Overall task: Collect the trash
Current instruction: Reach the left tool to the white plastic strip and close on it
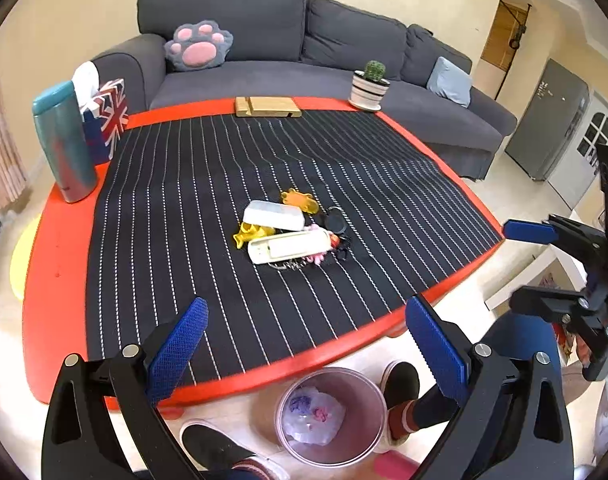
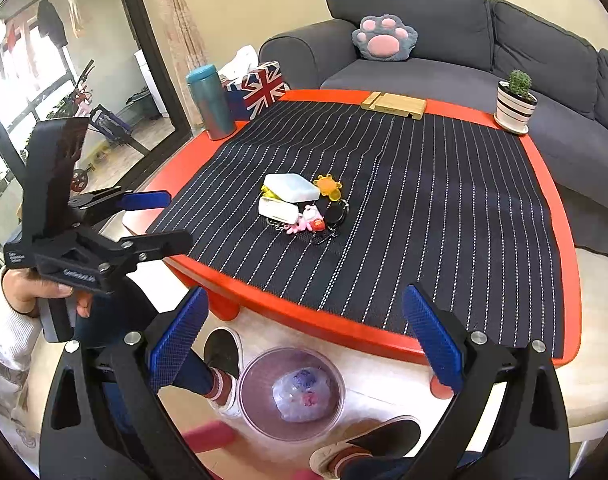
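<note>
A pink trash bin (image 1: 359, 432) stands on the floor by the table's near edge, with a crumpled plastic bag (image 1: 313, 416) inside; the right wrist view shows the bin (image 2: 256, 408) and the bag (image 2: 304, 398) too. My left gripper (image 1: 305, 340) is open and empty above the table's near edge and the bin. My right gripper (image 2: 304, 332) is open and empty above the bin. A pile of small items (image 1: 288, 232) lies mid-table: white cases, yellow and orange pieces, a pink figure, a black disc; it also shows in the right wrist view (image 2: 302, 204).
The red table (image 1: 60, 264) has a striped black mat (image 2: 443, 200). A teal flask (image 1: 64, 140), a Union Jack tissue box (image 1: 108, 116), a wooden stand (image 1: 268, 107) and a potted cactus (image 1: 369, 86) stand along its far side. A grey sofa (image 1: 304, 40) is behind. Feet stand beside the bin.
</note>
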### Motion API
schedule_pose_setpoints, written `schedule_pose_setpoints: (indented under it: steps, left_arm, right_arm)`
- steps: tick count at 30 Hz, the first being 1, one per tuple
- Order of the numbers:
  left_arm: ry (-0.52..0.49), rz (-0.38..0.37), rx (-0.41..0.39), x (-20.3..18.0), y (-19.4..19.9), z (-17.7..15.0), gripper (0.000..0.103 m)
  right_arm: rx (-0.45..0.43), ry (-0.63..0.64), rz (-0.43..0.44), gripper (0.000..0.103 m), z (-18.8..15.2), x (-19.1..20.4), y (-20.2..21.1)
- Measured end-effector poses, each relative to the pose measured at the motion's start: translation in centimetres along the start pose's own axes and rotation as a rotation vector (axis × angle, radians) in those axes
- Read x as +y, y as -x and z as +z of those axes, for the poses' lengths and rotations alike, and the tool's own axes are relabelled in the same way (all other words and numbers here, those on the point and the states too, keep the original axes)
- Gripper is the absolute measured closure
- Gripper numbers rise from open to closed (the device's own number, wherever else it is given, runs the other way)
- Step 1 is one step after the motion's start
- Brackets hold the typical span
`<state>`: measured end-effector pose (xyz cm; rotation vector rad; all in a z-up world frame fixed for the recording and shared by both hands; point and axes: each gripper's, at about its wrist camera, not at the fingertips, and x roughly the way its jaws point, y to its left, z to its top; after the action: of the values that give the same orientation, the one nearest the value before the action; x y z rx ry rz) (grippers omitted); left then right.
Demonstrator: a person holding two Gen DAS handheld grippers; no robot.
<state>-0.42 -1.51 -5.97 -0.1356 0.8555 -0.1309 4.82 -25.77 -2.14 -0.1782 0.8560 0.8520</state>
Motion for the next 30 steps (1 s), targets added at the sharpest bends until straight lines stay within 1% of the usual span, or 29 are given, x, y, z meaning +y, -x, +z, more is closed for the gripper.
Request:
schedule_pose_setpoints:
  steps: [8, 14, 20, 30]
  left_arm:
    - [0.034, -0.01, 0.045, 1.3, -3.3, 2.1, 0.008]
    - [0.059, -0.028, 0.08, 1.6, -5.6, 2.9, 0.008]
    - [0.086, -0.039, 0.104, 1.7, -7.7, 3.0, 0.008]
    - [0.143, -0.065, 0.117, 2.8, -10.2, 2.7, 0.008]
  right_arm:
    - [0.01, -0.009, 0.002, 0.007, 0.8, -1.2, -1.0]
    - [0.015, -0.02, 0.005, 0.007, 1.0, -2.1, -1.5]
    - [0.021, -0.037, 0.01, 0.007, 0.8, -2.9, -2.0]
    - [0.031, -0.064, 0.018, 0.007, 0.4, -4.0, -2.8]
